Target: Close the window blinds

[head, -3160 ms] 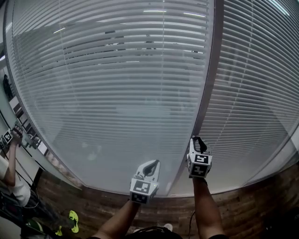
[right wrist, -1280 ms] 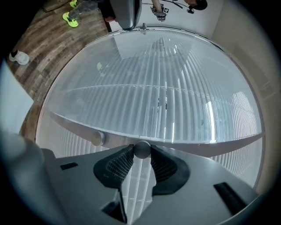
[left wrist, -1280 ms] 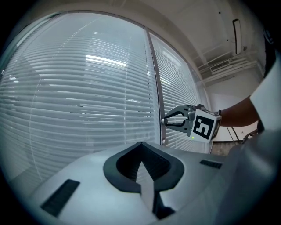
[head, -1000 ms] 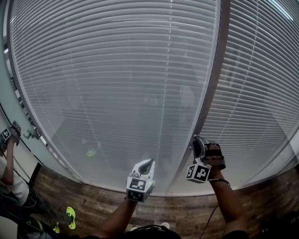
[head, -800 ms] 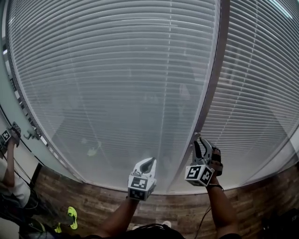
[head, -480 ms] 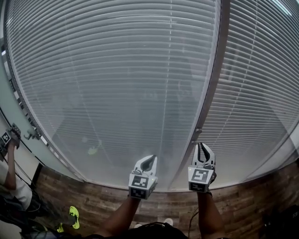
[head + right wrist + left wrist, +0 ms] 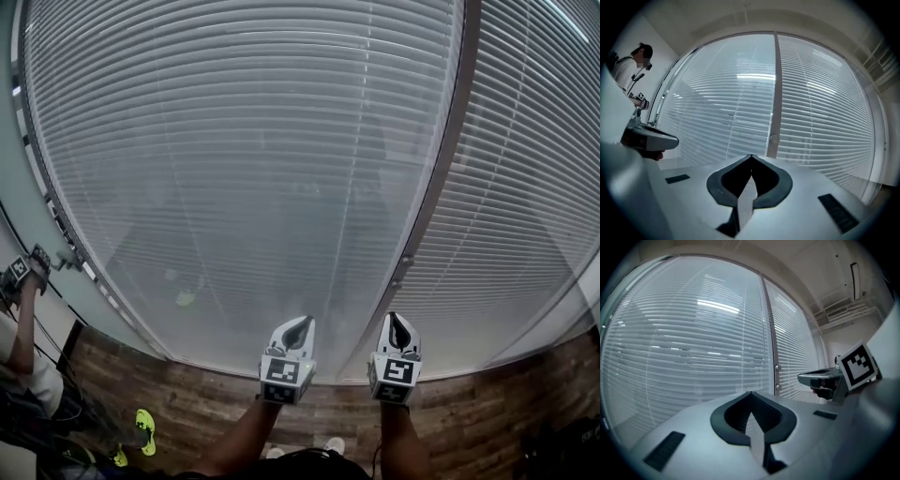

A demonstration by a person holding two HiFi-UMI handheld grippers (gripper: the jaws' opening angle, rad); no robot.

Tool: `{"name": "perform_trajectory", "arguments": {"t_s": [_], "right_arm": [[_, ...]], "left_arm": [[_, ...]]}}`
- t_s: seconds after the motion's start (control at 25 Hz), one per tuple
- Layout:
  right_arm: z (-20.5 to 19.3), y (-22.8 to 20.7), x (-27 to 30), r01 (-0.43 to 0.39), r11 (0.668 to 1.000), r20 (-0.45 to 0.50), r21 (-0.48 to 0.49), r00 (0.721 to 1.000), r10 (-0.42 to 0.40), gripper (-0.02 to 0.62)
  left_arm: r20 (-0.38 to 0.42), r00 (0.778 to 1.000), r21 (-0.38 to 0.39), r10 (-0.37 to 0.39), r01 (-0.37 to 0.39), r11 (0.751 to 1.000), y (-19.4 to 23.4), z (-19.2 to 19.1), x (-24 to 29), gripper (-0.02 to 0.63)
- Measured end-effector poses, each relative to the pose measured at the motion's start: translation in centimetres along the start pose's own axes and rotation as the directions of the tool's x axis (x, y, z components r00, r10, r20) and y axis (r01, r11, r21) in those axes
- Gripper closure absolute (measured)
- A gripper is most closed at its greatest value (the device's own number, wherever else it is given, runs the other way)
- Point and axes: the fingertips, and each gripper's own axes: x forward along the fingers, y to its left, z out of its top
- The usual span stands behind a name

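"Where were the window blinds (image 7: 234, 169)?"

"They hung over the big pane straight in front of the person, with the slats running down to the bottom of the glass. Faint shapes showed through them. A second set of blinds (image 7: 534, 206) covered the pane to the right, beyond the upright frame post (image 7: 441, 159)."

"And the tongs?"

"Both were held low and side by side, near the foot of the blinds but short of the slats. The left gripper (image 7: 300, 323) had its jaws pressed together tip to tip with nothing between them. The right gripper (image 7: 397, 322) was the same, pinched together on nothing, and it pointed roughly at the base of the post."

"Was anyone else about?"

"Another person (image 7: 19, 328) stood off to the left, by the wall."
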Motion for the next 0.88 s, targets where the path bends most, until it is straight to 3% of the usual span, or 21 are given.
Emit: {"name": "perform_trajectory", "arguments": {"t_s": [0.16,0.28,0.36,0.52,0.88], "right_arm": [[-0.6,2.2,-0.9,-0.029,1.0,-0.012,-0.005,1.0,0.029,0.592],[-1.0,3.8,-1.8,-0.052,0.995,-0.036,0.08,0.998,0.055,0.592],[-1.8,4.9,-2.3,-0.058,0.989,-0.058,0.134,0.996,0.067,0.592],[-3.0,6.5,-3.4,-0.044,0.989,-0.092,0.143,0.994,0.058,0.591],[-3.1,7.7,-7.7,-0.034,0.996,-0.138,0.083,0.989,0.045,0.592]], "left_arm": [[0.032,0.999,0.005,0.001,-0.001,1.0,0.3,-0.3,-1.0,0.606],[0.07,0.998,0.011,-0.004,0.003,1.0,0.9,-0.8,-2.0,0.606],[0.035,0.999,-0.001,-0.007,0.007,1.0,1.6,-1.1,-3.3,0.606],[-0.042,0.999,-0.05,-0.016,0.014,0.999,3.0,-2.7,-5.1,0.606],[-0.08,0.996,-0.054,-0.029,0.025,0.998,1.9,-4.5,-8.2,0.606]]}}
